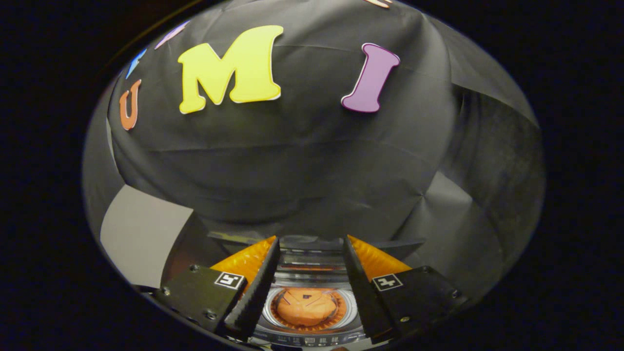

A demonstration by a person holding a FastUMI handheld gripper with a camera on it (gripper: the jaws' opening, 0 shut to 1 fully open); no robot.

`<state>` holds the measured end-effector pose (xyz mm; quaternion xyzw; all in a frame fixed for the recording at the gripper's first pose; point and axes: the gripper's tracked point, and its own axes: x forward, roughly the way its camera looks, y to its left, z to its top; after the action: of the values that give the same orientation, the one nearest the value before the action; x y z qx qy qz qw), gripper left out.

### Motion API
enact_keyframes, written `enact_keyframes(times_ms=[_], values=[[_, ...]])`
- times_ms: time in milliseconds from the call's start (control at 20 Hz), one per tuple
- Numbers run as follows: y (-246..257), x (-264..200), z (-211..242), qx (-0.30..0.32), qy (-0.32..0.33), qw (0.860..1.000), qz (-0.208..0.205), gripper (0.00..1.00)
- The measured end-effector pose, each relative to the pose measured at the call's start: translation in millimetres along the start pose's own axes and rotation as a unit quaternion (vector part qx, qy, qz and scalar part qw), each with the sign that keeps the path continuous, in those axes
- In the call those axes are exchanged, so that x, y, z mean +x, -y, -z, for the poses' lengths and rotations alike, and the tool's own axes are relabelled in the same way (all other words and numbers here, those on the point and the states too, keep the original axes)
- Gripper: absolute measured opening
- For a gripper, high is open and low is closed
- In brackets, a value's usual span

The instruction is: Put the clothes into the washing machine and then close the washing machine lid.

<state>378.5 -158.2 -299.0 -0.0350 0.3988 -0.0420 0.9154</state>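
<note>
Hovering Over the Open Washer

Your tongs (pixel 312 287) hang spread wide above the washing machine (pixel 308 336), gripping nothing. Between the fingers (pixel 253 292) you look down into its round drum opening (pixel 308 308), where an orange garment (pixel 307 306) lies bundled inside. Past the fingertips you see the lid (pixel 308 257), raised at the back of the machine. A pale grey panel (pixel 139 239) stands beside your left finger.

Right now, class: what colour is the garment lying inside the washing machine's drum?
Orange. The garment lies in the drum, seen in the gripper view between the open hand-held gripper fingers.
</note>
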Motion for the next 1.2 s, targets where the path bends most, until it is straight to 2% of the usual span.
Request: enact_keyframes(times_ms=[200, 400, 600, 800, 950, 1050, 1100, 1200], values=[[4, 37, -31, -0.003, 0.024, 1.0, 0.014, 0.83], [-2, 67, -40, -0.008, 0.021, 1.0, 0.017, 0.98], [-2, 95, -38, -0.013, 0.004, 1.0, 0.023, 0.98], [2, 120, -14, -0.02, -0.049, 0.998, 0.027, 0.98], [3, 122, 19, -0.009, -0.085, 0.996, 0.024, 0.98], [-4, 121, 24, 0.026, -0.09, 0.996, 0.005, 0.98], [-3, 120, 25, 0.035, -0.09, 0.995, 0.009, 0.99], [-2, 114, 31, 0.024, -0.094, 0.995, 0.008, 0.98]])
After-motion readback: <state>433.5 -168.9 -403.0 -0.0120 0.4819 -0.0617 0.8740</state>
